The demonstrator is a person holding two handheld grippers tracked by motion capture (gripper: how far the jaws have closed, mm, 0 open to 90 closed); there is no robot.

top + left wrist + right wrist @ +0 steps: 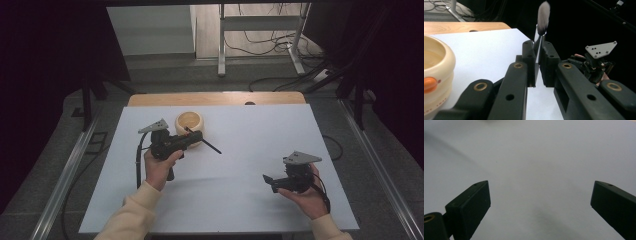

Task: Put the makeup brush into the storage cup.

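Observation:
My left gripper (pixel 199 138) hovers over the white sheet, just in front of a cream-coloured bowl (pixel 190 121), and is shut on a thin brush (pixel 212 147). In the left gripper view the jaws (pixel 537 48) pinch the brush's shiny ferrule (pixel 537 43), and its pale bristle tuft (pixel 543 15) sticks out beyond them. The bowl (pixel 437 65), with an orange spot on its side, sits close at the left. My right gripper (pixel 268 181) is held low at the right of the sheet, open, with nothing between its jaws (pixel 540 195). It also appears farther off (pixel 596 63) in the left gripper view.
A white sheet (pixel 250 135) covers most of the wooden table (pixel 220 98). Beyond the far edge are a metal stand (pixel 260 30) and loose cables on the floor. Rails run along both sides of the table.

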